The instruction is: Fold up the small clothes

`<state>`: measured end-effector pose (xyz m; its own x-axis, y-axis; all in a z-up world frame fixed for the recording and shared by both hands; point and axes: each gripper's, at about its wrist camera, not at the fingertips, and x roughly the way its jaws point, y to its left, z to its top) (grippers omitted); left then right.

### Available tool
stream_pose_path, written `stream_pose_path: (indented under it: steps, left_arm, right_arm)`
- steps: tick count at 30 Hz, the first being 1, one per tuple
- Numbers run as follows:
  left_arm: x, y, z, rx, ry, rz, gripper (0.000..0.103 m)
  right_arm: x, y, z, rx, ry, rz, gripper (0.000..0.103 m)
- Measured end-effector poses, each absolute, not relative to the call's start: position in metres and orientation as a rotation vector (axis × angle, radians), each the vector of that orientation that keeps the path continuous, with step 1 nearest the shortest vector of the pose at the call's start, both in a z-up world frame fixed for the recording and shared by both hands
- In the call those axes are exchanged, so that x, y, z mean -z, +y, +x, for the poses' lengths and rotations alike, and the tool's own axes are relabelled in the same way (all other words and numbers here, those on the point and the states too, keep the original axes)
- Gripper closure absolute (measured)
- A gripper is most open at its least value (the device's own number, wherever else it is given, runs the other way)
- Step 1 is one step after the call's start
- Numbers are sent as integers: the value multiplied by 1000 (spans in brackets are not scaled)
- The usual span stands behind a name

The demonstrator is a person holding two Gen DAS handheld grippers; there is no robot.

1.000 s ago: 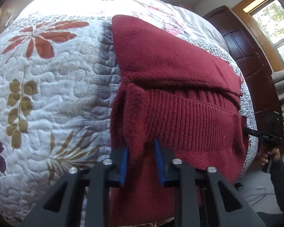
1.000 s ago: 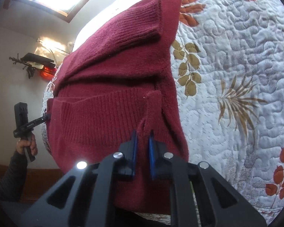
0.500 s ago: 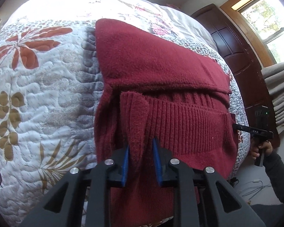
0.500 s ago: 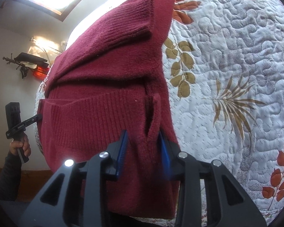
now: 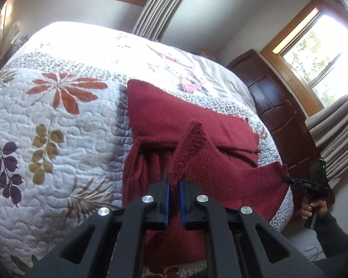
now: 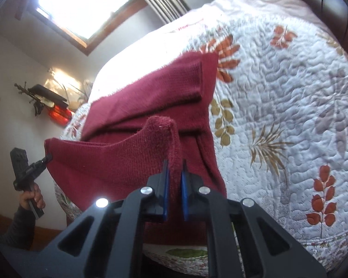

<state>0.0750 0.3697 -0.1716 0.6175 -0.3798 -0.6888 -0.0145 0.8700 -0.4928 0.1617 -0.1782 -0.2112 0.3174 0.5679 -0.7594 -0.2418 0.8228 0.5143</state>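
Sunlit bedroom: your maroon sweater (image 5: 188,120) lies on the flowered quilt (image 5: 58,125). Your left gripper (image 5: 173,185) and right gripper (image 6: 174,176) are each pinched onto a lower corner of the sweater, raising its ribbed hem above the quilt.

Sweater (image 5: 192,120) on quilt (image 5: 58,120); hem between tongs (image 5: 174,192).

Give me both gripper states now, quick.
Left gripper: shut on the red sweater, near hem corner.
Right gripper: shut on the red sweater, the other hem corner.
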Motion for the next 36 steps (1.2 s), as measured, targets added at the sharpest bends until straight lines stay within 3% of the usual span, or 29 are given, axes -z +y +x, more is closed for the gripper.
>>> stream_pose_path:
  steps: [10,19,31,36]
  left_arm:
    - [125,387,97,241,740,-517,97]
    - [96,402,189,279,713,-465,97]
    - [144,432,331,243,874,-584,97]
    - [188,445,374,215,976,-656,97]
  right_arm:
    - [144,-174,190,-548,975,303,95]
    - [105,-146,284,-575,921,233,95]
    - [147,-119,425,-544,1046,245,96]
    - [185,-109,461,-506,1130,234,96]
